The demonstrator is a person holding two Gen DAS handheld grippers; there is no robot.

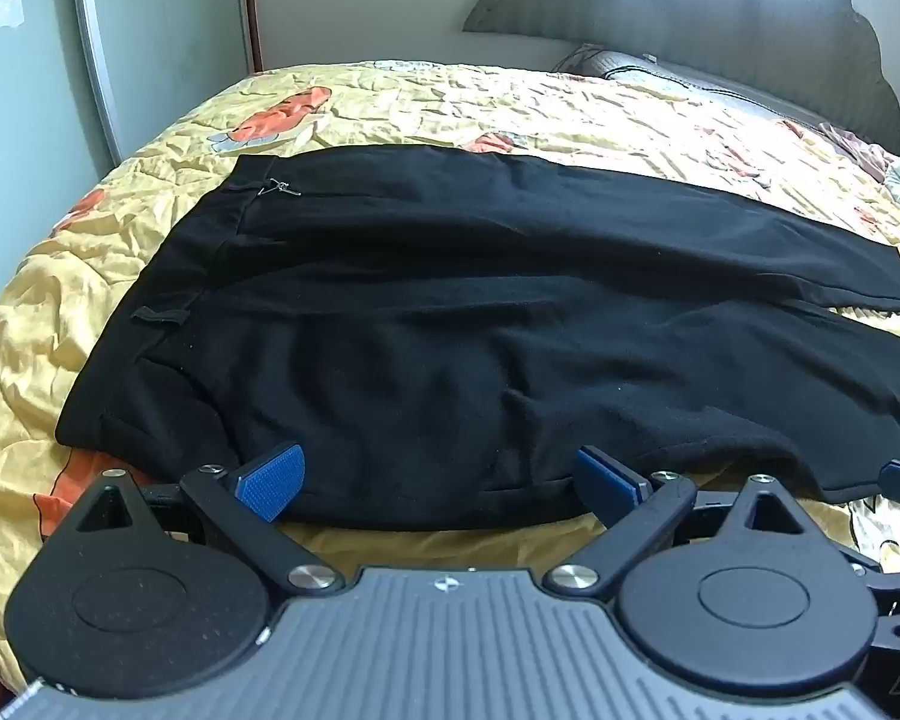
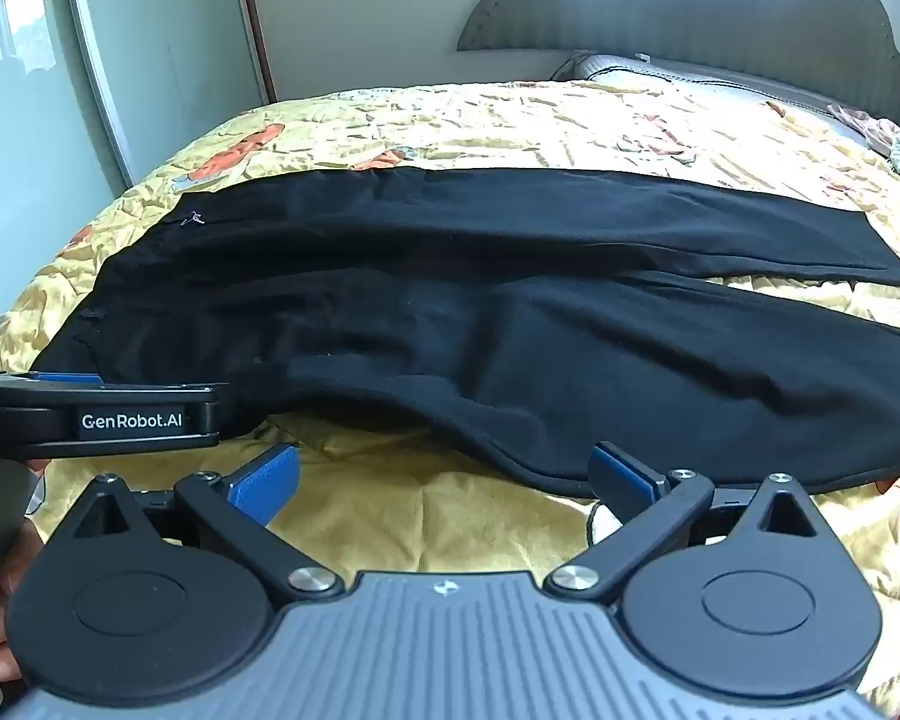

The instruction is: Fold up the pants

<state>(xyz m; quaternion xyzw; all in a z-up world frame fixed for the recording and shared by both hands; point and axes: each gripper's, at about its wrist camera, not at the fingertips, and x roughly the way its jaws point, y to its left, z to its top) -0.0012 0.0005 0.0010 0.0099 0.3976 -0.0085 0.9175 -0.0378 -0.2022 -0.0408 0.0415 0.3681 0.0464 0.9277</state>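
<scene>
Black fabric pants (image 1: 450, 300) lie flat, unfolded, across bed with yellow floral quilt (image 1: 390, 102); waist left, legs right; left tongs (image 1: 438, 480) spread at near waist edge, nothing pinched; right tongs (image 2: 444, 480) spread beside near leg edge, empty; step: approach, first fold pending; next: pinch near edge, carry over far leg; pillow (image 2: 660, 75) and headboard (image 2: 690, 6) well apart, nothing in way.

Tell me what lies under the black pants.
The black pants lie spread on a yellow flowered bedspread, which shows all around them. Whatever sits directly beneath the cloth is covered, so only the bedspread can be confirmed.
</scene>
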